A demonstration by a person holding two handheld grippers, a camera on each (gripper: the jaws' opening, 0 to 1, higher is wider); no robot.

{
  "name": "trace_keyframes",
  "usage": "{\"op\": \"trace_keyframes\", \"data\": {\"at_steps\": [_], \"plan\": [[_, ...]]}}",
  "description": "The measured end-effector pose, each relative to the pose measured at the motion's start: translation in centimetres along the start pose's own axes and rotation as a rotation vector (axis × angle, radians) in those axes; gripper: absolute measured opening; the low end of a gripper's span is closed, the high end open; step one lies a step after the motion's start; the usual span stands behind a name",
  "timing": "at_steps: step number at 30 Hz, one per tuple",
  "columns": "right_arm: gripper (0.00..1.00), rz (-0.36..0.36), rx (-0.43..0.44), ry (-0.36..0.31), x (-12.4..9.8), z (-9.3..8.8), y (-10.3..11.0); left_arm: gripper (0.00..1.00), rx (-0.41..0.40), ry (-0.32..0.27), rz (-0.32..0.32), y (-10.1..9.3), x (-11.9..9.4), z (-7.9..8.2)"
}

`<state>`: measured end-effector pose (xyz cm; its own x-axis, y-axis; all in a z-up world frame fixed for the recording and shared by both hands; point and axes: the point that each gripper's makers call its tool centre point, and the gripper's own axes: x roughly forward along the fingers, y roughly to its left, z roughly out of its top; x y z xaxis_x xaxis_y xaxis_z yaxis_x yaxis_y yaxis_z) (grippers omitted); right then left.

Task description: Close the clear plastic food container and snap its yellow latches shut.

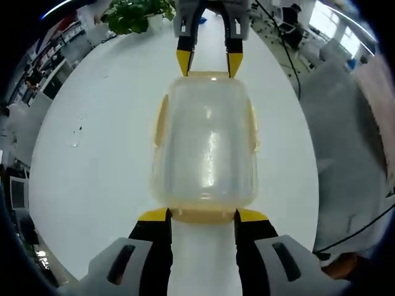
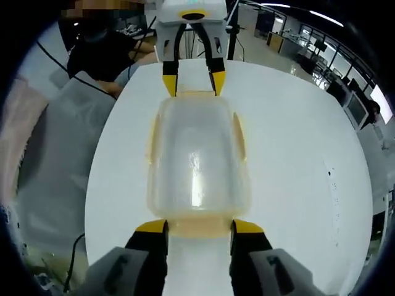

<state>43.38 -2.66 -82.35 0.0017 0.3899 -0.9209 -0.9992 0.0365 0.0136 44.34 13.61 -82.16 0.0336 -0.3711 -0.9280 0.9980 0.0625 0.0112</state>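
I find the container (image 1: 205, 148) lying lengthwise between my tongs on the tabletop (image 1: 92, 154). Left gripper (image 1: 202, 217) and right gripper (image 2: 199, 229) each stand apart, astride an end latch, equally near.

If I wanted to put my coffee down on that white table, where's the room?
Bare tabletop lies along both long sides of the container, out to the table's edge. Its two short ends are crowded: the left hand-held gripper at one, the right hand-held gripper at the other.

Round white surface (image 1: 92, 154) in an open office. A green leafy potted plant (image 1: 137, 13) stands at its far edge. Black cables (image 1: 290, 58) trail beside it. Desks with monitors (image 2: 358, 108) line the room under ceiling strip lights (image 2: 324, 17).
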Motion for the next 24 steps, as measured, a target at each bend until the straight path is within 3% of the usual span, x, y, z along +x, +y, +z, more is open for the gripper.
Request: {"op": "trace_keyframes", "data": {"at_steps": [15,18,21,24], "plan": [[0.37,-0.022,0.038,0.003,0.7,-1.0,-0.3,0.37,-0.038,-0.026,0.02,0.2,0.9,0.0],[0.23,-0.022,0.096,-0.017,0.7,-1.1,-0.1,0.35,-0.092,-0.032,0.028,0.4,1.0,-0.5],[0.3,-0.044,0.113,-0.036,0.4,-1.3,-0.6,0.32,-0.123,-0.052,0.038,0.6,0.9,-0.9],[0.3,-0.047,0.123,-0.03,0.2,-1.7,-0.5,0.37,-0.122,-0.03,0.027,0.0,0.7,-1.7]]}}
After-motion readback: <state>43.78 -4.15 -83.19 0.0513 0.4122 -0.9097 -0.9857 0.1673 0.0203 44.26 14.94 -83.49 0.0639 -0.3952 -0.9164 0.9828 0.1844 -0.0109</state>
